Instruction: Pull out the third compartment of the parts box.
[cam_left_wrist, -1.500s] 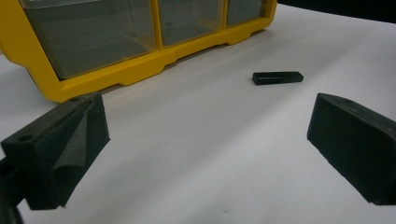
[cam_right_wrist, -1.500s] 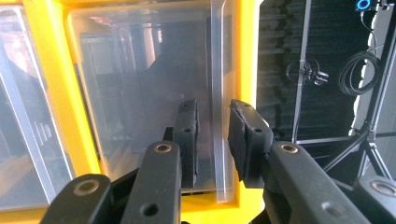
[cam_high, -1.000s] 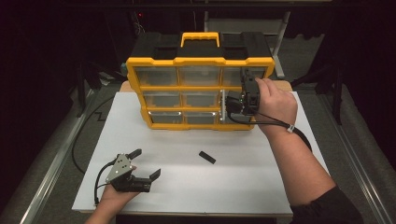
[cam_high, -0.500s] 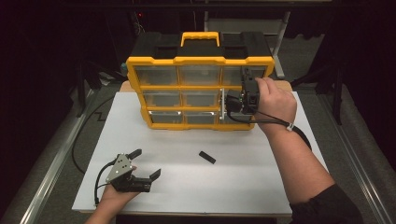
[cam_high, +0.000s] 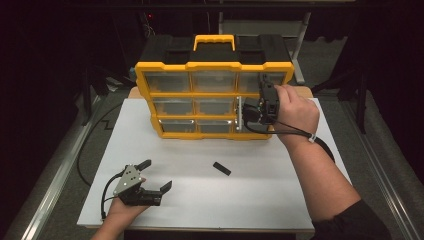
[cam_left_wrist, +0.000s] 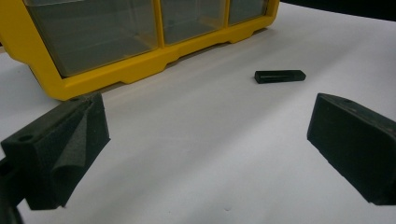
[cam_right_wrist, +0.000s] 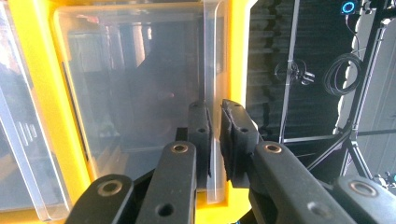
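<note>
My right gripper (cam_right_wrist: 215, 140) has its jaws pressed together on the thin clear front wall of a drawer (cam_right_wrist: 140, 84), one jaw inside that wall and one outside, at the drawer's edge next to the yellow frame. From above I see this gripper (cam_high: 261, 106) held by my right hand (cam_high: 295, 112) against the right-hand column of the yellow organizer (cam_high: 210, 95), at the middle row, where the clear drawer (cam_high: 241, 114) stands slightly out from the front. The organizer stands upright at the far edge of the white table (cam_high: 280, 200), its handle on top. My left gripper (cam_high: 156, 175) rests low on the near left part of the table, its jaws wide apart and holding nothing; along them I see bare white surface, and beyond it a small black block (cam_left_wrist: 280, 75) lying flat, near the organizer's lower edge (cam_left_wrist: 140, 70) but apart from it. From above, that block (cam_high: 221, 168) lies between the two grippers, well apart from both.
</note>
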